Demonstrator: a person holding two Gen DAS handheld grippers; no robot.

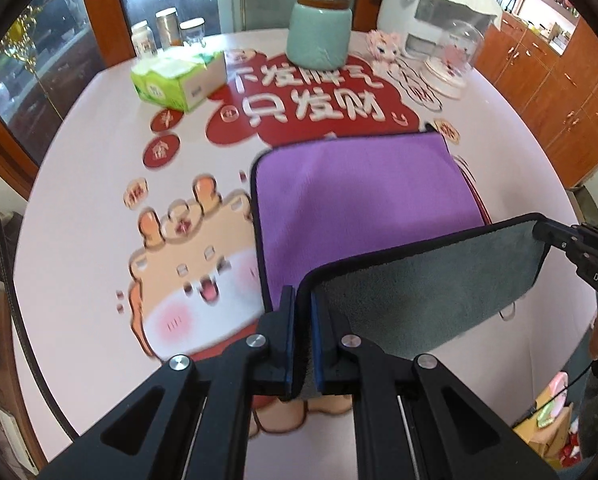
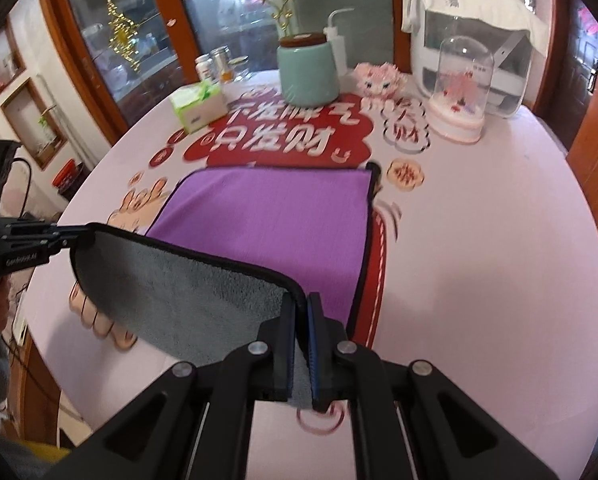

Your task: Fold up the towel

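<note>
The towel (image 1: 363, 196) is purple on one side and grey on the other, with a dark hem. Its far part lies flat on the round table, purple side up. Its near edge is lifted, grey side (image 1: 431, 276) facing me. My left gripper (image 1: 303, 300) is shut on the near left corner. My right gripper (image 2: 301, 304) is shut on the near right corner. The towel shows in the right wrist view (image 2: 275, 216) too. The right gripper also shows in the left wrist view (image 1: 539, 232), and the left gripper in the right wrist view (image 2: 81, 238).
The round table (image 2: 479, 260) has a pink printed cover. At its far side stand a green tissue box (image 1: 179, 80), a teal jar (image 1: 319, 32), glass jars (image 1: 167, 32), a pink plush (image 2: 379, 80), a glass dome (image 2: 463, 84) and a white appliance (image 2: 471, 40). Wooden cabinets (image 1: 559, 92) stand to the right.
</note>
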